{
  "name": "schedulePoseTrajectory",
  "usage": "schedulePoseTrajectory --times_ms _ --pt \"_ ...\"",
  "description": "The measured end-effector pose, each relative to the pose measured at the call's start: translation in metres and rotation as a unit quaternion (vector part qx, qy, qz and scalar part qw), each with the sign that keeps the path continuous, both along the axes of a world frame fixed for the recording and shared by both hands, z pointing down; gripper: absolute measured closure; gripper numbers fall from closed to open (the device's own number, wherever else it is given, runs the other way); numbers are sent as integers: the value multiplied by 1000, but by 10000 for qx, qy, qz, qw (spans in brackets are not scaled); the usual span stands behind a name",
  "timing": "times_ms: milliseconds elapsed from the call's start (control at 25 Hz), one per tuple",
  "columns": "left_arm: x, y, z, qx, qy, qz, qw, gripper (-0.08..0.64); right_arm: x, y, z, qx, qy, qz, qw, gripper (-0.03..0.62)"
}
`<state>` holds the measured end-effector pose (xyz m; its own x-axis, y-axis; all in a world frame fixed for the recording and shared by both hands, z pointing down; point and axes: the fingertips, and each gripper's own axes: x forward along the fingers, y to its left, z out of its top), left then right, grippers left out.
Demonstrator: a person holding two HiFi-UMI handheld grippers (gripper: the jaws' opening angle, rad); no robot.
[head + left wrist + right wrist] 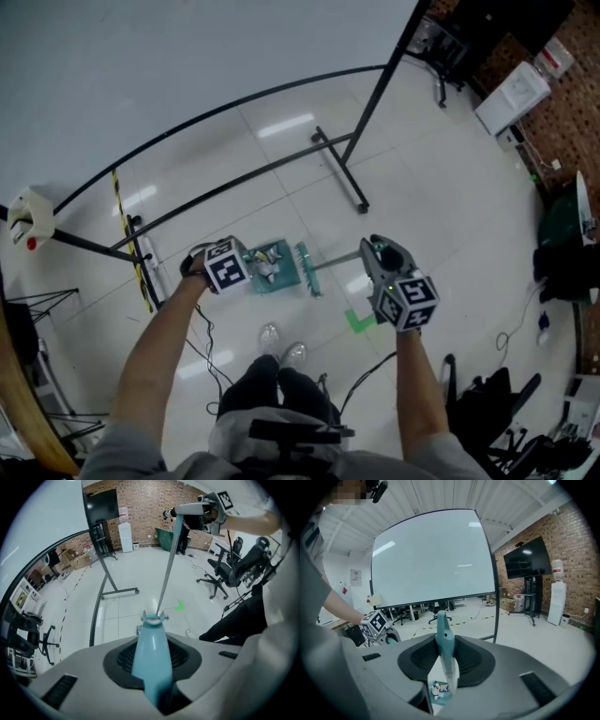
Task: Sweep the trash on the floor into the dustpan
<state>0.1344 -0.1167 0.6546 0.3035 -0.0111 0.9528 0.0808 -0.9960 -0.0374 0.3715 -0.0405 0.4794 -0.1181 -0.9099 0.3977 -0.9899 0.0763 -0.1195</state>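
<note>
In the head view my left gripper (pixel 239 269) is shut on the handle of the teal dustpan (pixel 275 275), which holds bits of trash (pixel 266 262). The teal broom head (pixel 305 268) stands right beside the pan's mouth. Its pole (pixel 337 262) runs up to my right gripper (pixel 380 267), which is shut on the broom's handle. The left gripper view shows the dustpan handle (pixel 151 663) clamped in the jaws, with the broom pole (pixel 166 573) rising beyond it. The right gripper view has the broom handle (pixel 443 641) between the jaws, and the pan with trash (pixel 438 689) below.
A whiteboard stand's black legs (pixel 342 169) cross the floor just beyond the dustpan. A green tape mark (pixel 359 322) lies near my feet (pixel 281 347). An office chair (pixel 487 394) and cables are at the right. Yellow-black tape (pixel 131 244) runs at the left.
</note>
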Motion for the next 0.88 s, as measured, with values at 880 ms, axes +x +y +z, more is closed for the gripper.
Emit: schedulePoseTrajectory --times_ms 880 --pt "12 81 17 -248 -391 2343 9711 472 -57 183 88 -677 -316 2481 9659 489"
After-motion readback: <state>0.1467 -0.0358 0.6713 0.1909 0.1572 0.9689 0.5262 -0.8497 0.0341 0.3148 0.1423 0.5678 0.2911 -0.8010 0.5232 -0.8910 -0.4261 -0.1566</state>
